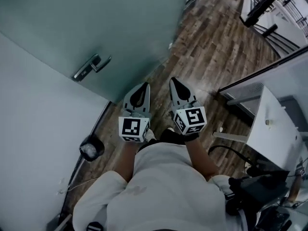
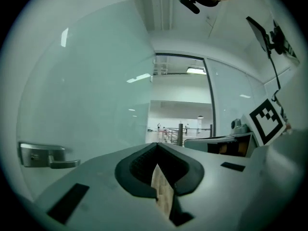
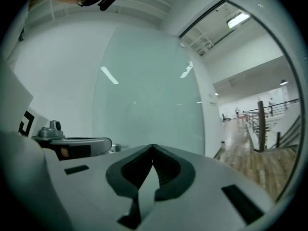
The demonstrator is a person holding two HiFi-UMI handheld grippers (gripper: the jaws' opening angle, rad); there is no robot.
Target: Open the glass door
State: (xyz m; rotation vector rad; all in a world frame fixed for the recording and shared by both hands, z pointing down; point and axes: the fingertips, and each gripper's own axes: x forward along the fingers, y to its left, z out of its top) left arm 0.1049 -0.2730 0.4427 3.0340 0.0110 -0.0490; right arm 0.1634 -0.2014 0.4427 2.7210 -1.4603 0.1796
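Observation:
The frosted glass door [image 1: 96, 23] stands swung open at the upper left of the head view, above the wood floor. Its metal lever handle [image 1: 91, 66] sits near the door's lower edge. In the left gripper view the handle [image 2: 42, 156] is off to the left, apart from the jaws. My left gripper [image 1: 143, 86] is shut with nothing in it, and points past the door's edge [image 2: 156, 145]. Close beside it on the right, my right gripper [image 1: 173, 81] is also shut and empty [image 3: 153, 147]. Neither touches the door or handle.
A white wall [image 1: 29, 129] runs along the left, with a black round object [image 1: 91, 148] on the floor at its foot. A white cabinet [image 1: 269, 129] and dark equipment [image 1: 255, 189] stand at the right. Wood floor [image 1: 216, 47] leads ahead to a railing [image 1: 269, 4].

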